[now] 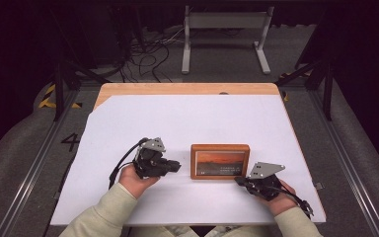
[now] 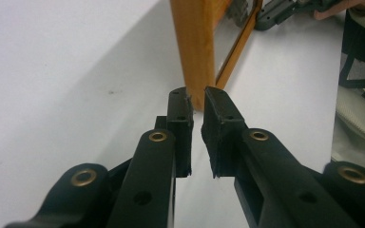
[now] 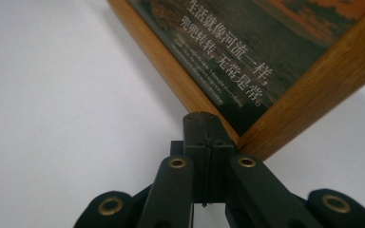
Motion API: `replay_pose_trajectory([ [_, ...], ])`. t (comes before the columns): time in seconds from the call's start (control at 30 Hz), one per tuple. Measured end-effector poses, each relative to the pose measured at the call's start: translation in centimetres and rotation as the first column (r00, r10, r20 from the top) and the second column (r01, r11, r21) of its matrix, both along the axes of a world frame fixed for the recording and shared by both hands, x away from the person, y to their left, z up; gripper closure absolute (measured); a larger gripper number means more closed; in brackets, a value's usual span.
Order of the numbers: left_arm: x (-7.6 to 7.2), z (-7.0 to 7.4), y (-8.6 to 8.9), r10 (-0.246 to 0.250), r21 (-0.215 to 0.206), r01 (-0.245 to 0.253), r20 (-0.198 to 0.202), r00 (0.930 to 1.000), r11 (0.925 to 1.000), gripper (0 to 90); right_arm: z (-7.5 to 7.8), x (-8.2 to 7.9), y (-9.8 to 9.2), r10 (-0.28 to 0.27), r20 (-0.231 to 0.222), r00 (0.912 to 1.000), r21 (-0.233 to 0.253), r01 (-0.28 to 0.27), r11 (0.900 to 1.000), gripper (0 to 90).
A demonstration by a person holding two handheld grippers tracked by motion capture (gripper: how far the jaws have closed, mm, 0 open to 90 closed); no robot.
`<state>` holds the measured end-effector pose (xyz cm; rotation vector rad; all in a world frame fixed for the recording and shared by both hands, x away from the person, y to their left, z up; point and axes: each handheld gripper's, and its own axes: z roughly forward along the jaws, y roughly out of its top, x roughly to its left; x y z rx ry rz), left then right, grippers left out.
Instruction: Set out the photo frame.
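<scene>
Wooden picture frame [image 1: 220,161] mid-table on white sheet [image 1: 177,118], left gripper [image 1: 175,166] slightly parted just off its left edge, right gripper [image 1: 238,180] pressed together at near corner: could skid or tip if nudged unevenly.

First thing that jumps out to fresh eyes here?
The wooden picture frame with its orange sunset print, lying near the front middle of the white table, draws the eye first. A gripper flanks it on each side: the left gripper points at its left edge, jaws a narrow gap apart, and the right gripper sits at its near right corner, jaws pressed together.
</scene>
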<state>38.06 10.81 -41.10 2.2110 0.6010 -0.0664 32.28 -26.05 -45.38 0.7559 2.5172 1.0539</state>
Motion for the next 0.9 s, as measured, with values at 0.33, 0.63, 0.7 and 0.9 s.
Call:
replay_pose_trajectory([
  [0.33,-0.5,0.3,1.8,0.038,-0.022,-0.037,0.033,0.9987,0.9991,77.6,2.9,-1.2,-0.9,-0.014,0.05,0.9986,0.054,0.012,0.998,89.6],
  [0.63,-1.5,1.2,5.1,0.116,-0.061,-0.11,0.099,0.9883,0.992,71.6,6.5,-1.0,-4.4,-0.15,0.119,0.9814,0.199,0.125,0.972,58.6],
  [0.7,-1.6,1.3,5.7,0.135,-0.062,-0.129,0.111,0.9846,0.9897,69.7,6.7,-0.7,-4.9,-0.168,0.119,0.9786,0.213,0.14,0.967,47.9],
  [0.9,-1.6,1.6,7.8,0.197,-0.061,-0.19,0.144,0.9697,0.9798,60.9,6.9,0.5,-6.6,-0.205,0.1,0.9737,0.227,0.178,0.957,40.1],
])
